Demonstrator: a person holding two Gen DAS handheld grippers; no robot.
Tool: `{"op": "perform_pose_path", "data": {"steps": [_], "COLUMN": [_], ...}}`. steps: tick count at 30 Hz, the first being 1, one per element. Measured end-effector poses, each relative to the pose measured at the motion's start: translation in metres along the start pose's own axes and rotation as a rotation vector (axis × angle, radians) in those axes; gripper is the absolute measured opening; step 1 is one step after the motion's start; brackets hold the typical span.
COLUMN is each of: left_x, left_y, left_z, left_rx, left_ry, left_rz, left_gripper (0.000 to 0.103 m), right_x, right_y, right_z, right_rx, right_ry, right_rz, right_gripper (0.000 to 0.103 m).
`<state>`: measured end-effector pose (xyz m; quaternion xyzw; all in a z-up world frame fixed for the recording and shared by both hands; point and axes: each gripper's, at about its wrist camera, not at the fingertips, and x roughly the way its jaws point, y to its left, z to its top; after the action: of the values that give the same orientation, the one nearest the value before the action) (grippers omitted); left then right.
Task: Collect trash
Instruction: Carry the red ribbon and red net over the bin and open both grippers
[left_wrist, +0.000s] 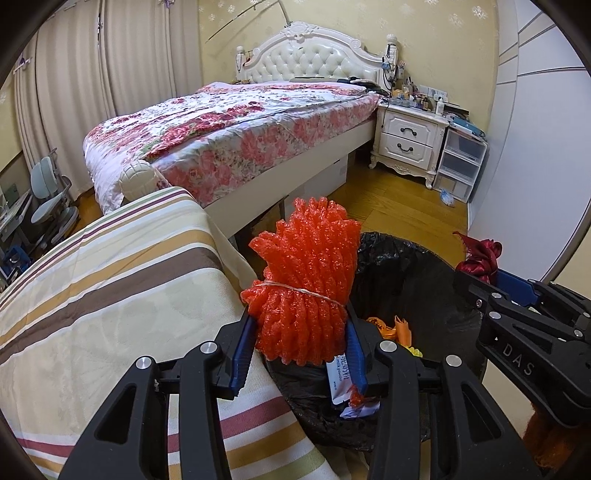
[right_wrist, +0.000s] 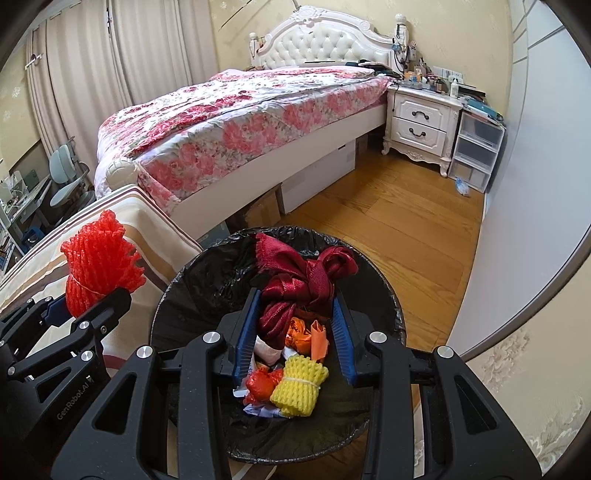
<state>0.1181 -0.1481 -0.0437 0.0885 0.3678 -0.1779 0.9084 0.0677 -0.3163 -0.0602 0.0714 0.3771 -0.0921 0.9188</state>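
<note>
My left gripper (left_wrist: 301, 325) is shut on a red foam net bundle (left_wrist: 306, 280) tied with string, held at the left rim of the black-lined trash bin (left_wrist: 406, 266). The bundle also shows in the right wrist view (right_wrist: 99, 266). My right gripper (right_wrist: 295, 299) is shut on a dark red cloth (right_wrist: 303, 280) held over the bin (right_wrist: 207, 266). Inside the bin lie a yellow foam net bundle (right_wrist: 299, 384), an orange-red net (right_wrist: 262, 384), orange wrappers (right_wrist: 308, 332) and a milk powder sachet (left_wrist: 338, 376).
A striped cushion (left_wrist: 110, 295) lies left of the bin. A bed with floral quilt (right_wrist: 240, 122) stands behind, boxes (right_wrist: 321, 177) under it. A white nightstand (right_wrist: 421, 122) and plastic drawers (right_wrist: 476, 151) stand at the back right. A white wall panel (right_wrist: 517, 184) is on the right.
</note>
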Motion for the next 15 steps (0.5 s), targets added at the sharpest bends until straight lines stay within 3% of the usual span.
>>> {"op": "perform_pose_path", "data": {"steps": [5, 7, 15], "left_x": [0.0026, 0.0031, 0.0012], "left_y": [-0.0008, -0.0005, -0.0024], "left_z": [-0.0022, -0.0023, -0.0012], "left_rx": [0.001, -0.001, 0.005], "left_ry": [0.010, 0.010, 0.005], "left_rz": [0.002, 0.005, 0.007], "left_gripper": [0.049, 0.054, 0.071], "right_x": [0.0019, 0.0021, -0.0001], "right_y": [-0.0003, -0.0004, -0.0039], "right_z": [0.0009, 0.0016, 0.0028], "right_rx": [-0.003, -0.004, 0.005], "right_ry": [0.001, -0.002, -0.012], "right_rz": [-0.003, -0.009, -0.022], "right_gripper": [0.039, 0.046, 0.052]}}
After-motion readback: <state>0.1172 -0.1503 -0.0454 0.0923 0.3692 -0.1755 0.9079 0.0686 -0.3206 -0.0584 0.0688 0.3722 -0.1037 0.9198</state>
